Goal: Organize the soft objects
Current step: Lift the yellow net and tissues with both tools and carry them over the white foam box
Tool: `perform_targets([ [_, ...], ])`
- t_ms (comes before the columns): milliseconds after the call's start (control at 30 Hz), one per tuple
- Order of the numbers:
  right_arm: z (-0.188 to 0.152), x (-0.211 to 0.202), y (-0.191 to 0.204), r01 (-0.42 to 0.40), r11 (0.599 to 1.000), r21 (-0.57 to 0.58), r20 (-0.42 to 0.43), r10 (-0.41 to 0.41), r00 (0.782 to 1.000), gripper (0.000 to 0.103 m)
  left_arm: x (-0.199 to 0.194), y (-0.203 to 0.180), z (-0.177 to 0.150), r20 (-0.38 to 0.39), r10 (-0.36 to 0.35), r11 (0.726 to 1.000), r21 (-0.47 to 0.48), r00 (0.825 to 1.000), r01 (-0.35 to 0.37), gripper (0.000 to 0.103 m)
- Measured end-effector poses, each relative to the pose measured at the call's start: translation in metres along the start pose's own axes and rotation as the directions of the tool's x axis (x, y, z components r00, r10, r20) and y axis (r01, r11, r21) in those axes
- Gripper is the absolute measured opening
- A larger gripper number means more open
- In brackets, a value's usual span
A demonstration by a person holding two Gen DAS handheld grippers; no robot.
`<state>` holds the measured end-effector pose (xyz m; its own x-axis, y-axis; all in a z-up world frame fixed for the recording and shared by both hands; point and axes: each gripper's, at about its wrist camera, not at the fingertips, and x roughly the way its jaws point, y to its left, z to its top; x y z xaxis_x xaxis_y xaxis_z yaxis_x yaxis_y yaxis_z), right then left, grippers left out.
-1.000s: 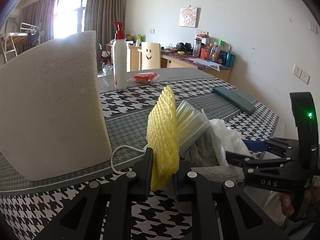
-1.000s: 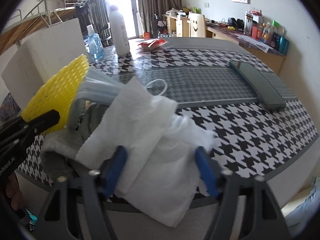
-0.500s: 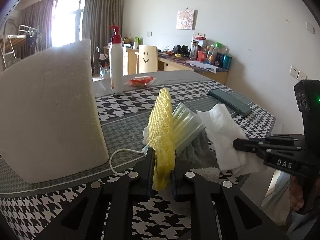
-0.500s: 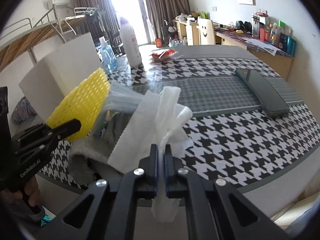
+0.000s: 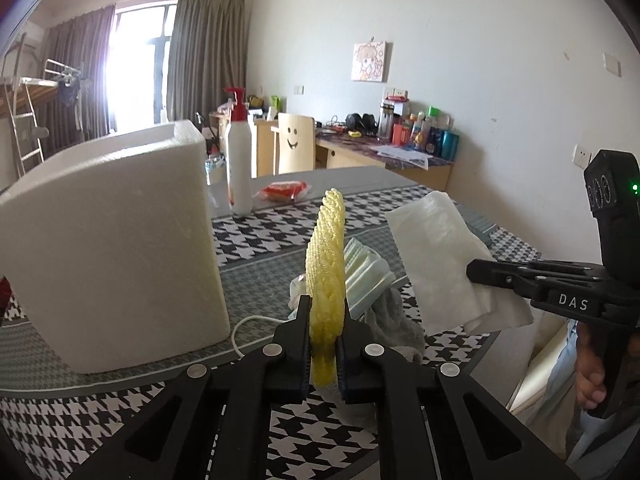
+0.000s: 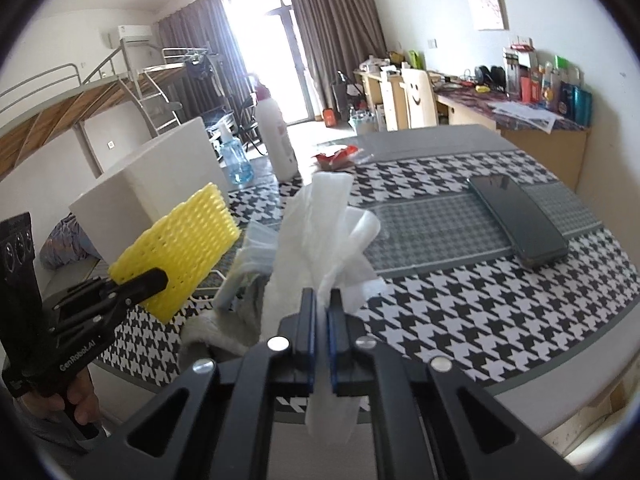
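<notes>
Both grippers clamp soft items beside white foam box [image 5: 116,248].

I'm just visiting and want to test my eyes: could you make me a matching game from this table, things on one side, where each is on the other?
Things:
1. yellow net
2. white tissue
3. dark case
4. foam box

Places:
A. lying flat on the table
B. standing on the table
C. clamped in the left gripper
D. clamped in the right gripper

Pairs: 1-C, 2-D, 3-A, 4-B
</notes>
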<state>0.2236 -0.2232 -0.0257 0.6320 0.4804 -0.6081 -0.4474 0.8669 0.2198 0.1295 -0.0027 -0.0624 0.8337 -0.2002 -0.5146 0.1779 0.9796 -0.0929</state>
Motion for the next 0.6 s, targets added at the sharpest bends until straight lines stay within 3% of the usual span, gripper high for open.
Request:
perform_targets([
  [600,0.017,-0.017,0.015,-0.029,0.998,-0.057,0.106,0.035,0.994,0.008,-0.036,0.002,0.021,0.078,0.044,0.999,0.002,0.996,-0.044,0.010],
])
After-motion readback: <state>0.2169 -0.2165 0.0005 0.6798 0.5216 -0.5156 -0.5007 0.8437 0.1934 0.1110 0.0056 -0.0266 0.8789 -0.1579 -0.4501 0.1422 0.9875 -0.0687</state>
